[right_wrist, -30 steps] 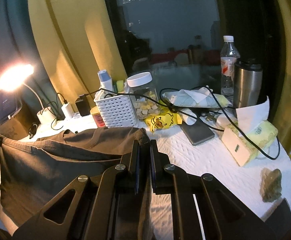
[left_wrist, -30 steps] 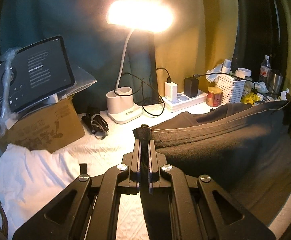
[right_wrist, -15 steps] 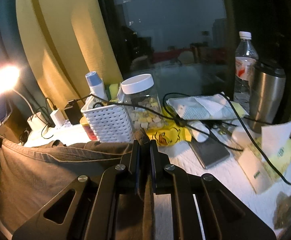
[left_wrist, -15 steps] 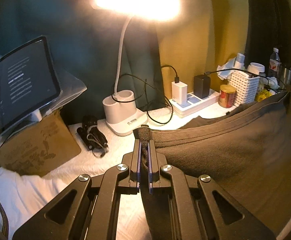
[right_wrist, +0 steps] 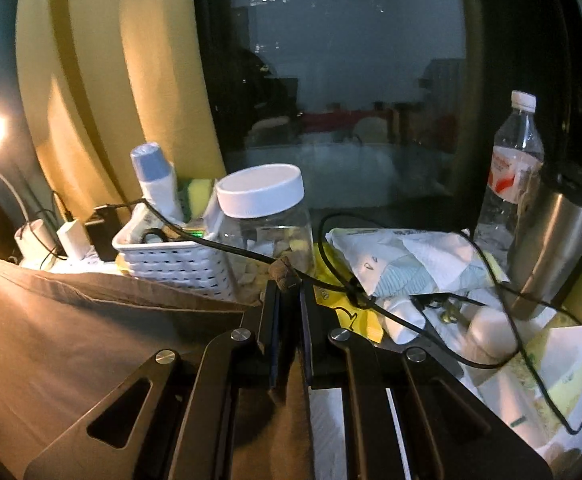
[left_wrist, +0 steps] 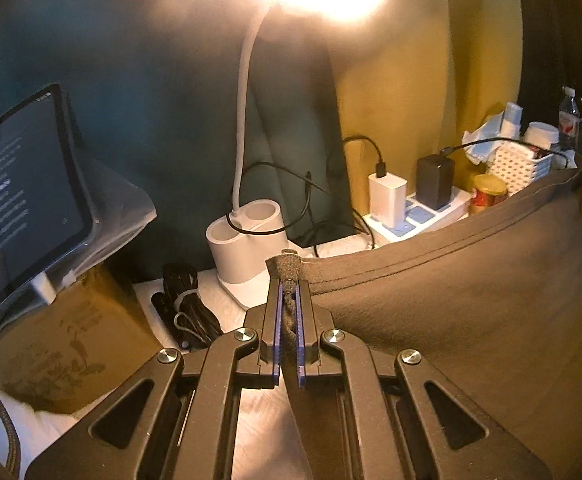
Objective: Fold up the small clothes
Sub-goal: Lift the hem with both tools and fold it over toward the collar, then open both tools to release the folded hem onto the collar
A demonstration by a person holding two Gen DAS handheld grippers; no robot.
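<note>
On a cluttered white desk lit by a lamp [left_wrist: 247, 216] at twelve o'clock, we hold a soft, limp dark garment [left_wrist: 471, 280] aloft, left gripper [left_wrist: 289, 300] and right gripper [right_wrist: 289, 292] each clamped on a top corner.

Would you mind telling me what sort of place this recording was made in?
Most likely a bedroom or dorm desk by a window at night: a lit desk lamp, a power strip with chargers, and a dark window.
</note>
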